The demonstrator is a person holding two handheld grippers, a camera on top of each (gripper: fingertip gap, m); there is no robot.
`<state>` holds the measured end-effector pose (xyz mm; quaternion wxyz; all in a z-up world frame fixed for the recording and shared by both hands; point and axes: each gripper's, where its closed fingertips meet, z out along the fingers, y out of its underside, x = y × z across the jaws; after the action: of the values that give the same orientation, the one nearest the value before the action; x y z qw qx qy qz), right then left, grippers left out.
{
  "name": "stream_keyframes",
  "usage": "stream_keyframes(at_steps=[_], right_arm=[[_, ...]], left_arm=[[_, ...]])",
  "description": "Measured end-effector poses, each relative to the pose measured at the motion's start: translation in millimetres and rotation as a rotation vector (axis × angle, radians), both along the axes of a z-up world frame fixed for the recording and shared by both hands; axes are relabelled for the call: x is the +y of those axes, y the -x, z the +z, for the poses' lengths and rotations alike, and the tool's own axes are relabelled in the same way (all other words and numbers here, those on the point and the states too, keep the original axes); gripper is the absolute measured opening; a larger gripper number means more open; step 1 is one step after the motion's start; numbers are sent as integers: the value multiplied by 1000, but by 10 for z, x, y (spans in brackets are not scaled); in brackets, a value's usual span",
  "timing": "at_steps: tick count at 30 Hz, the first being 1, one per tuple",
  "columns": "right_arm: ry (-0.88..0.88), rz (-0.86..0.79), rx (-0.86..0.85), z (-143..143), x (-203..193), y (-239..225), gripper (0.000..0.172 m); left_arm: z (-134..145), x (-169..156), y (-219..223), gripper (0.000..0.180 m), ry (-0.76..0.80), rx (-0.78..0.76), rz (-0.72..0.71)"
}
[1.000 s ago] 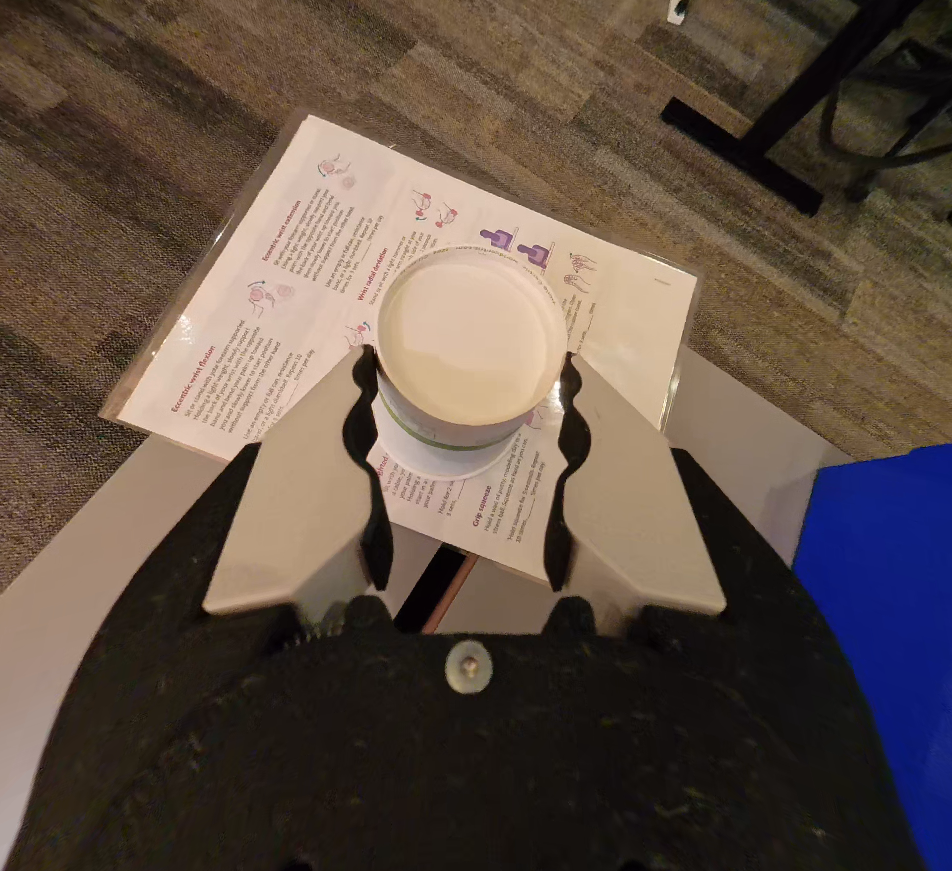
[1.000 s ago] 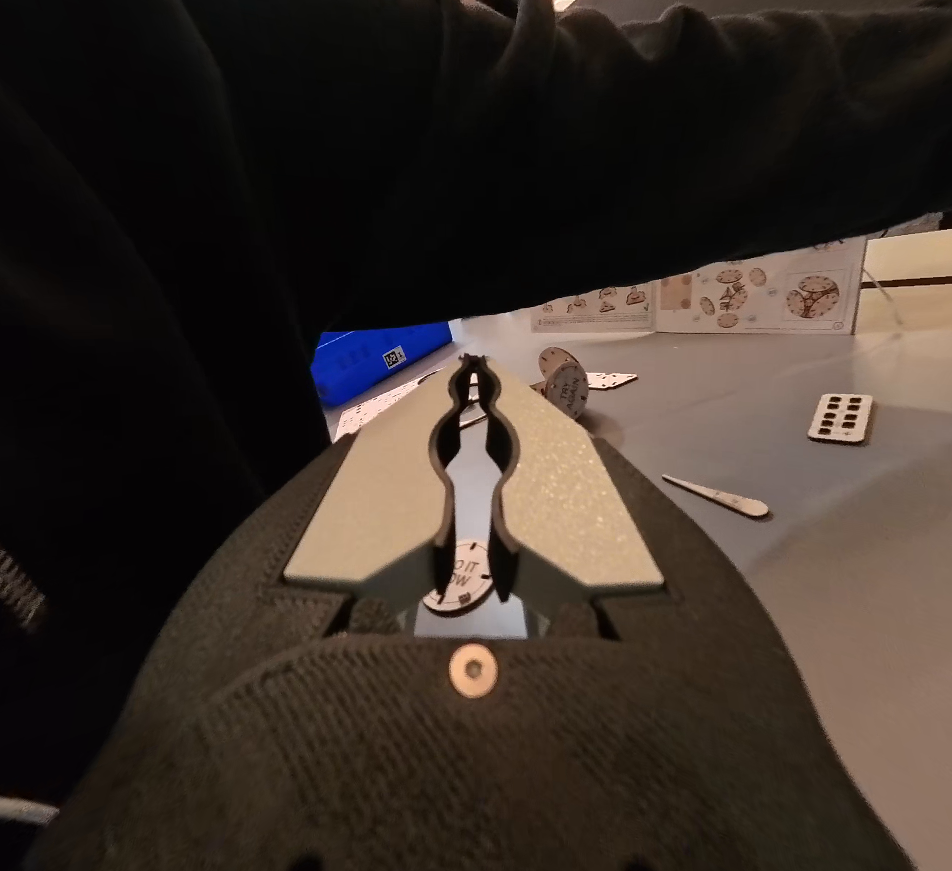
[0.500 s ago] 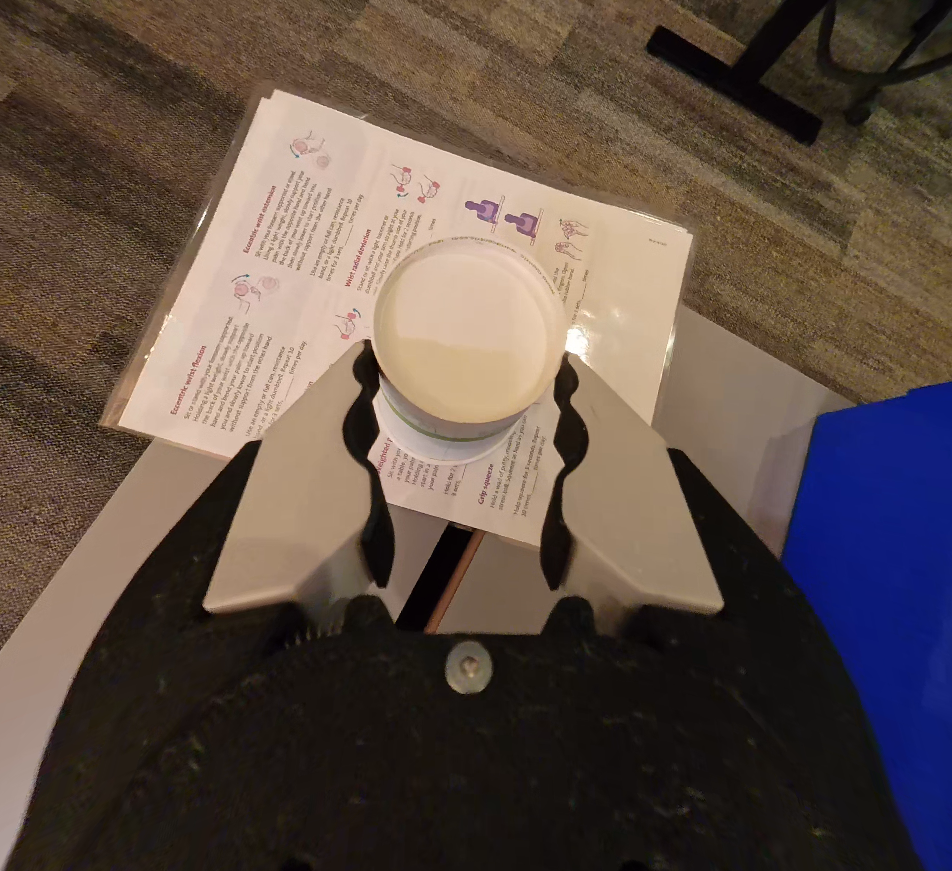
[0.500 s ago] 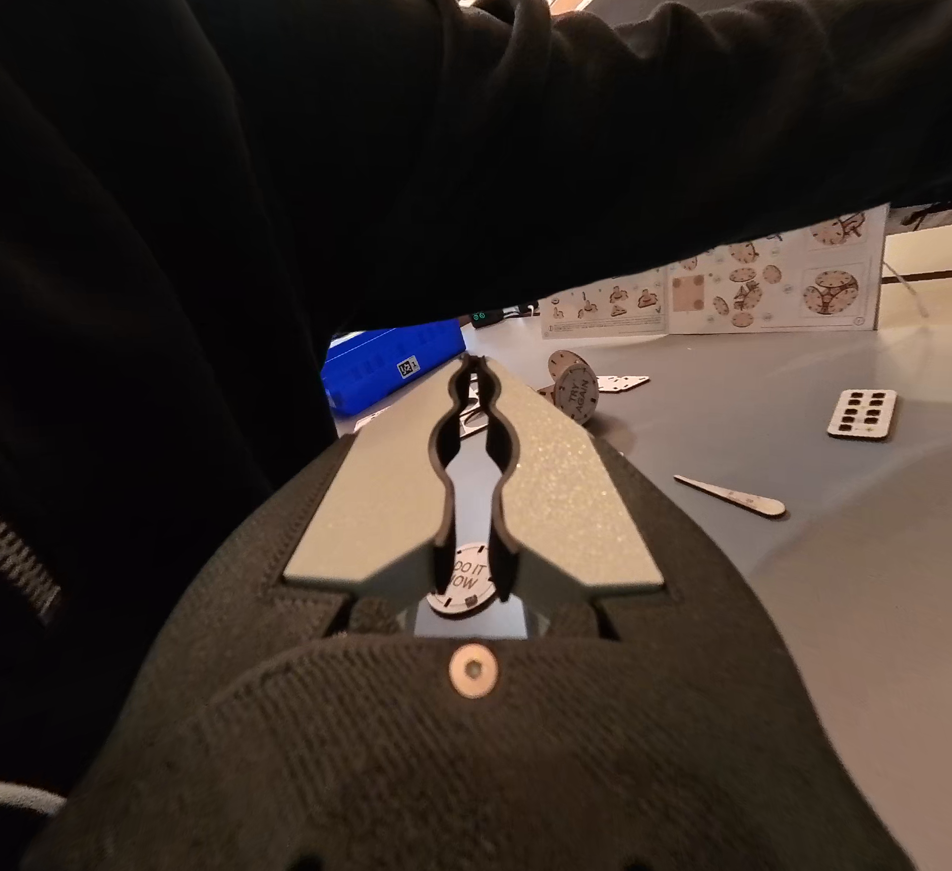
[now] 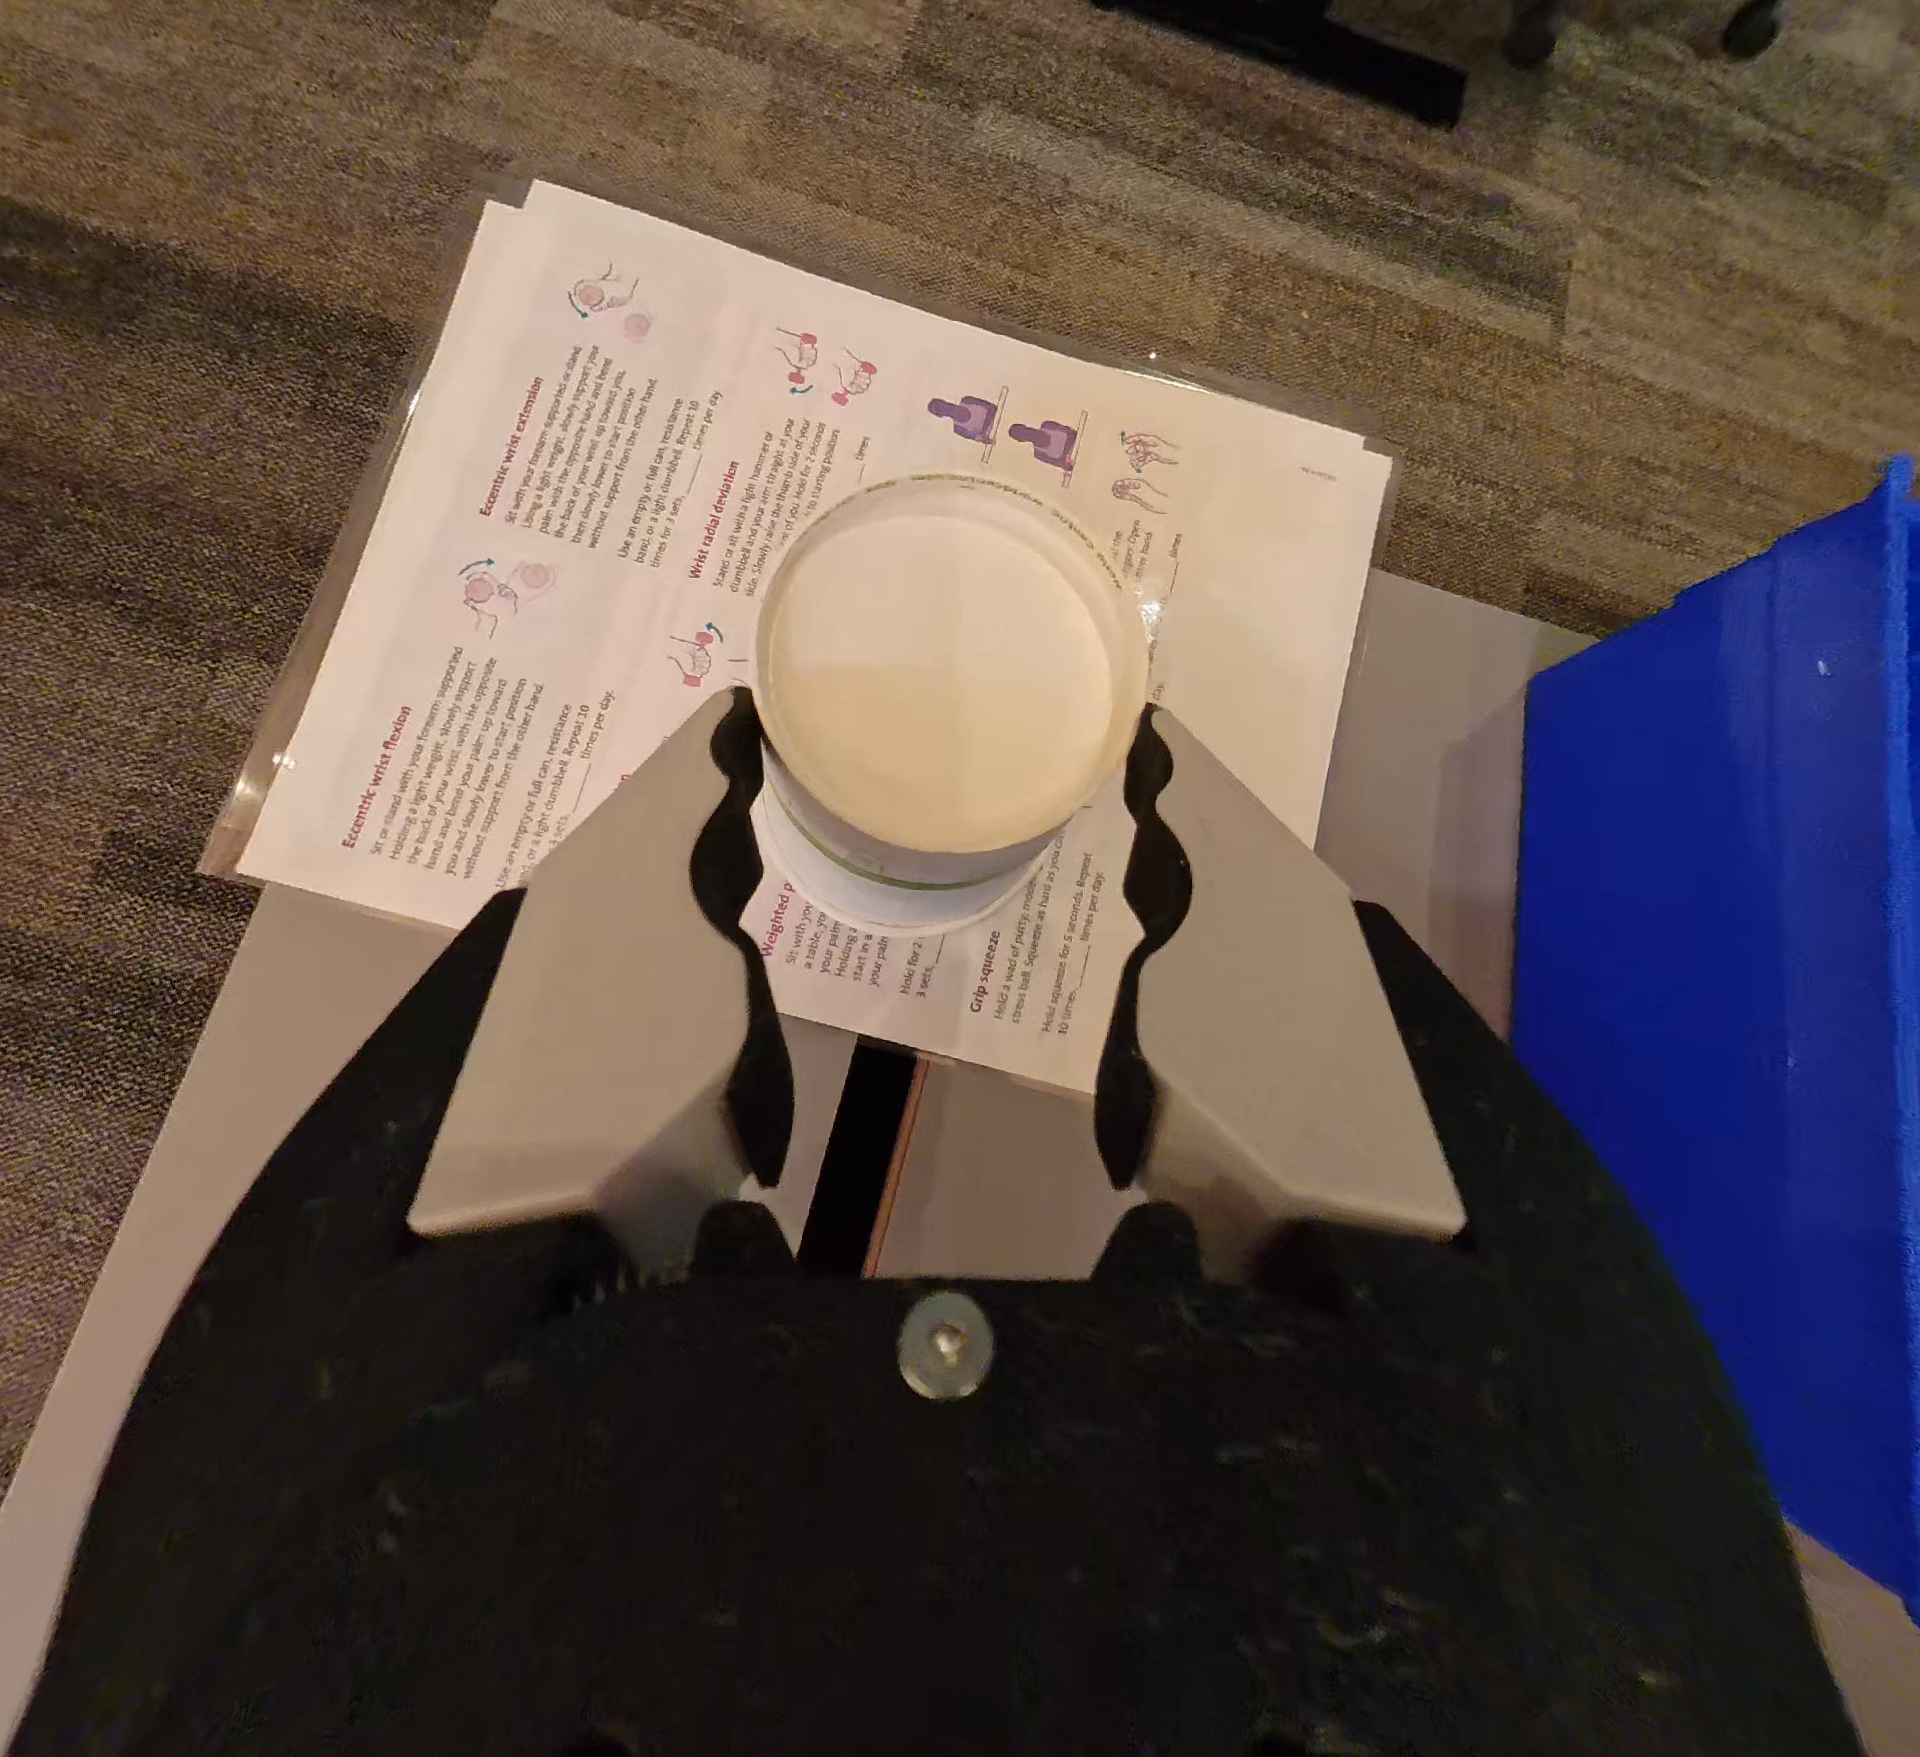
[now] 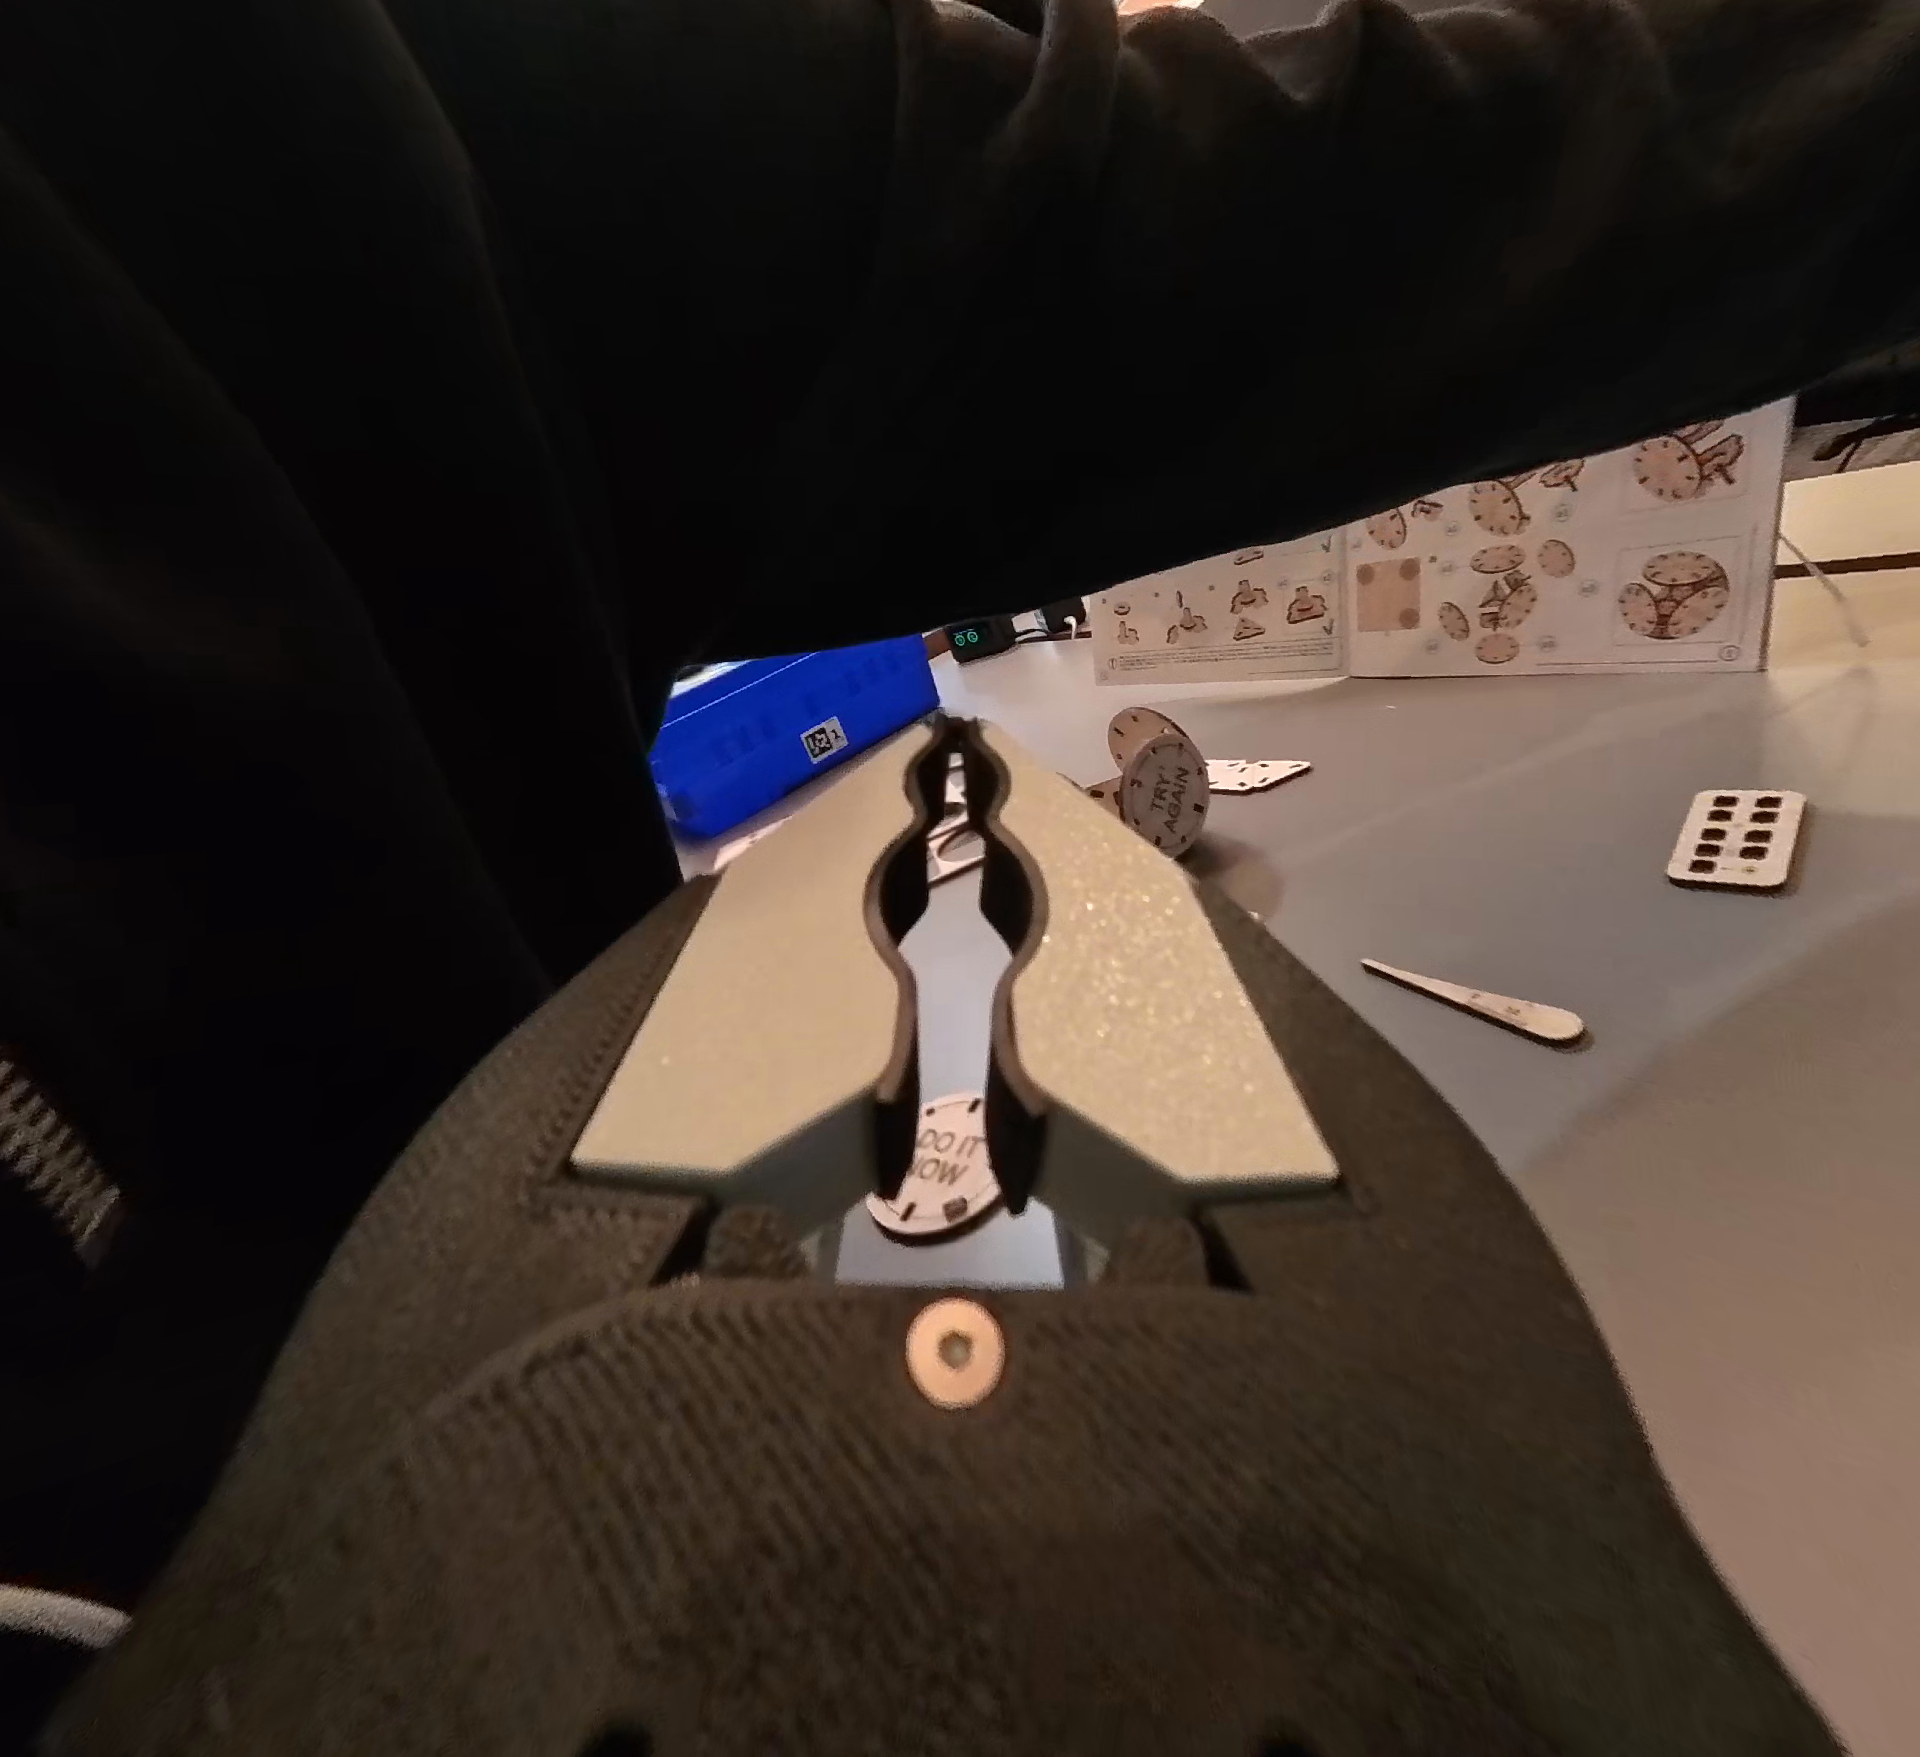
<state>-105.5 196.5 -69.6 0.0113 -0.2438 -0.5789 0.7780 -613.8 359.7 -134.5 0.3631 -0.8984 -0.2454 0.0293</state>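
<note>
**Left tool closing on a white tub, right tool shut and bare**

The left tool (image 5: 940, 715) is reaching down over the corner of the grey bench (image 5: 343, 980) and is straddling a round white tub (image 5: 951, 668) with a pale lid. Its jaws are standing wide, at about the tub's own width, and the black pads (image 5: 740, 772) are lying against the tub's sides, so it appears to be gripping it. The tub is sitting over a printed sheet in a clear sleeve (image 5: 582, 585), which is overhanging the bench edge above the carpeted floor (image 5: 312, 45). Whether the tub's base is resting on the sheet or hanging just clear of it, I cannot tell. A blue bin (image 5: 1714, 980) is standing just beside on the right.

The right tool (image 6: 958, 733) is hovering low over the bench with its fingertips meeting and nothing between them. A small wooden disc (image 6: 940, 1172) is lying on the bench under the back of its jaws. Ahead, a round wooden piece (image 6: 1169, 798) is standing on edge, with a slotted wooden plate (image 6: 1735, 840) and a pointed wooden sliver (image 6: 1475, 1001) lying well apart to the right. An open instruction booklet (image 6: 1455, 585) is standing at the back. A person's dark sleeve (image 6: 935, 253) is crossing overhead.
</note>
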Motion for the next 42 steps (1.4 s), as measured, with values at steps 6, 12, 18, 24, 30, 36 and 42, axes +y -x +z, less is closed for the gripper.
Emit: stream_keyframes(at_steps=[6, 12, 18, 24, 30, 36, 42], right_arm=[[-2, -14, 1, 36, 39, -15, 0], [-21, -4, 20, 96, -15, -87, 0], [-39, 2, -6, 68, -102, -260, 0], [-20, 7, -31, 107, -90, -469, 0], [38, 25, -99, 108, -34, -630, 0], [-47, 19, -106, 81, -31, -647, 0], [-265, 19, -129, -92, -118, -626, 0]], left_arm=[[-242, -131, -100, 99, 87, -91, 59], [21, -208, -200, 122, 61, 129, 224], [323, -332, -635, 122, 90, 222, 316], [736, -392, -1274, 115, -114, 152, 297], [1185, -730, -2017, 112, -264, 149, 232], [1650, -1280, -2871, 111, -384, 151, 181], [1295, -2165, -3580, 88, -172, 267, 144]])
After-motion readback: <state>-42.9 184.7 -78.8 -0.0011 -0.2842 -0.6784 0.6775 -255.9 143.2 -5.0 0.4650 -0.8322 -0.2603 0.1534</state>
